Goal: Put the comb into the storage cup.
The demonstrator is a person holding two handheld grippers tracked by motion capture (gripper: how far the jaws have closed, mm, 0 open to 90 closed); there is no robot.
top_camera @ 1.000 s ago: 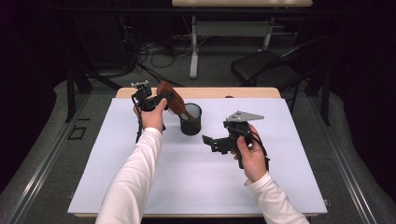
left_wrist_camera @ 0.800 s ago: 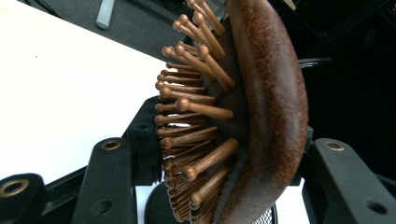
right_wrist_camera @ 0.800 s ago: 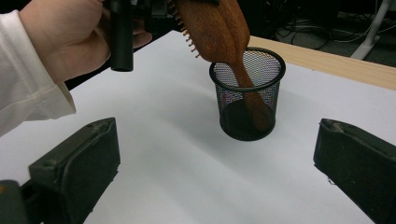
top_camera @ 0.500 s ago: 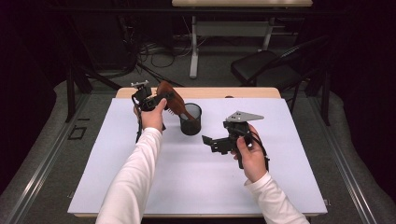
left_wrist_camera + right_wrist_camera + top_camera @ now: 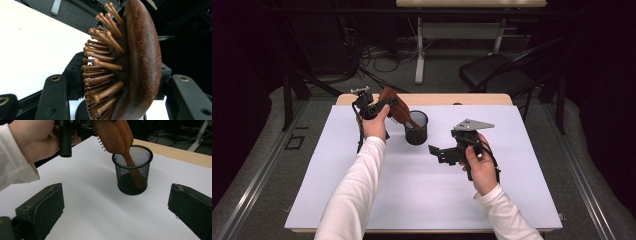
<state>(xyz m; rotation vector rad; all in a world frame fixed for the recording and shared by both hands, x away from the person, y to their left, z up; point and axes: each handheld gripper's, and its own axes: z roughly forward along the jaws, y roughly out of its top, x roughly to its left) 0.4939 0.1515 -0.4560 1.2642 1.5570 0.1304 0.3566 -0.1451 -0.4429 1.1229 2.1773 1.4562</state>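
The brush (image 5: pixel 393 109) is leaned handle-down in the cup (image 5: pixel 416 128), its head still between the jaws of the left gripper (image 5: pixel 384 106), which have just been opening and look slackened against it. It is best let go only once the handle is settled on the cup's floor. The right gripper (image 5: pixel 443 153), wide open and empty, is held right of the cup, over the bare counter (image 5: pixel 337 200); nothing is blocking.

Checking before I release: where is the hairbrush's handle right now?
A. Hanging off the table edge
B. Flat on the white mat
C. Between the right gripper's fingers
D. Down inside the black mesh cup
D: the hairbrush leans with its handle end down inside the black mesh cup, while its head sits between the left gripper's fingers.
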